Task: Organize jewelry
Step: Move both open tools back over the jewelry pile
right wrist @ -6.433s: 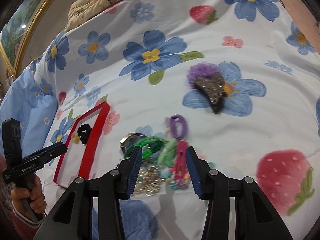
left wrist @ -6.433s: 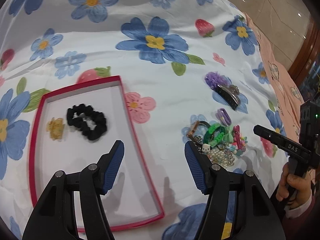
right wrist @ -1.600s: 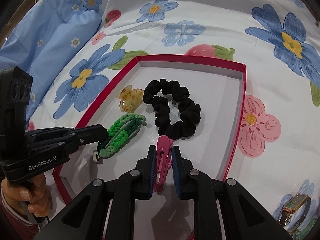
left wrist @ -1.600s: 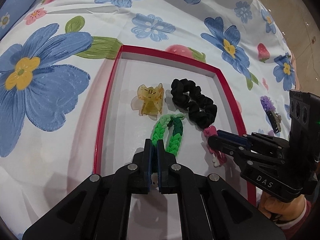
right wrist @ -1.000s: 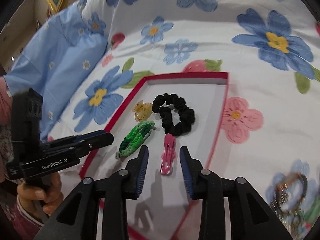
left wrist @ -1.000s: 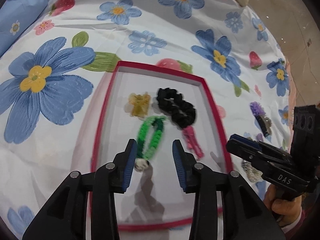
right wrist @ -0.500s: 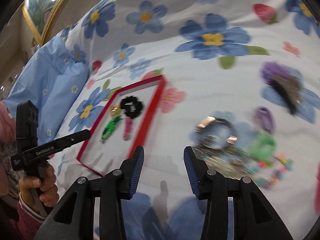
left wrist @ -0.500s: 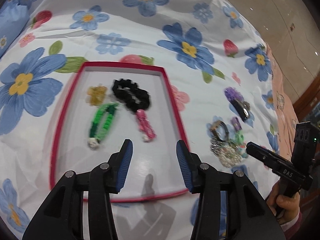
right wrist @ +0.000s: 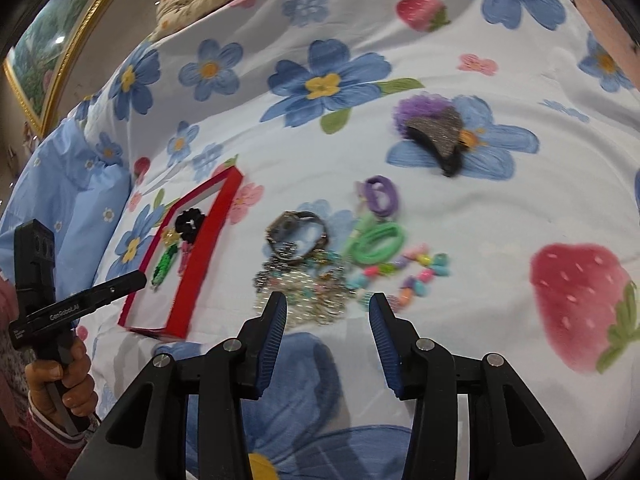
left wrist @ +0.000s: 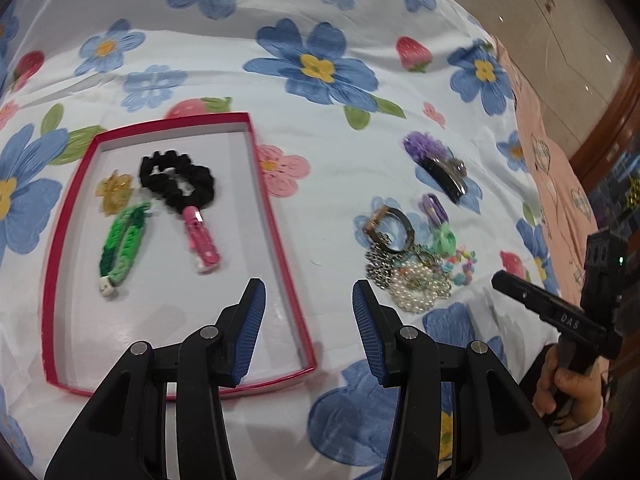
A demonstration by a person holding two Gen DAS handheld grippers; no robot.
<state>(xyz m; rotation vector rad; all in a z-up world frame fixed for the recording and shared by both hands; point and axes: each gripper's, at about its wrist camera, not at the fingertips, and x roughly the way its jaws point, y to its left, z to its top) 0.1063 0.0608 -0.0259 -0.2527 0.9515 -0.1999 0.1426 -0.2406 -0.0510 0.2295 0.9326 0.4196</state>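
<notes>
Right wrist view showed the right claw [right wrist: 327, 307], jaws apart and empty, just short of the tangled heap of pearl and metal chains [right wrist: 308, 288] on the flowered bedsheet [right wrist: 500, 208], nearer than the equally agape left claw [right wrist: 136, 278].

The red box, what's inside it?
Inside the red box lie four things: a black scrunchie, a yellow claw clip, a green braided bracelet and a pink hair clip. Nothing covers them; anything underneath cannot be seen.
</notes>
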